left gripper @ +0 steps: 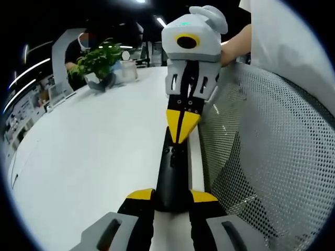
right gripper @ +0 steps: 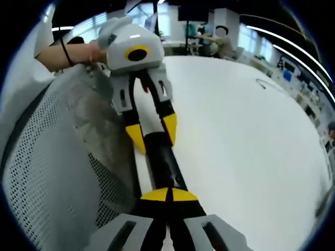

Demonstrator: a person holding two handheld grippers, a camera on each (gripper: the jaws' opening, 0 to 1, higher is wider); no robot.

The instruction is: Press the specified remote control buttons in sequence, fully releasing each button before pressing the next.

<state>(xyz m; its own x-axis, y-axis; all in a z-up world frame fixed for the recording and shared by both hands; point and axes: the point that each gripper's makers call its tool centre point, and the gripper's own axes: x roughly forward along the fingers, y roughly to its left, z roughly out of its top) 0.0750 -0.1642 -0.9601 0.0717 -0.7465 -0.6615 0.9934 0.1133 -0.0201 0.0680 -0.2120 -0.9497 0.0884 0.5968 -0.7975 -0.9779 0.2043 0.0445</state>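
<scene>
remote control (left gripper: pixel 172 175): black, slim, lying at the white table's (left gripper: pixel 94 157) edge | left gripper (left gripper: pixel 171 197): yellow tips clamp the remote's near end at 6 o'clock | right gripper (left gripper: pixel 182 125): comes in from 12 o'clock, tips pinched together on the remote's far end | mesh chair back (left gripper: pixel 267 157) at 3 o'clock | potted plant (left gripper: pixel 99 63) at 11 o'clock

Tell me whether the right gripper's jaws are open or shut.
Shut. The right gripper has its yellow jaw tips meeting with no gap over the black remote, which the left gripper holds.
</scene>
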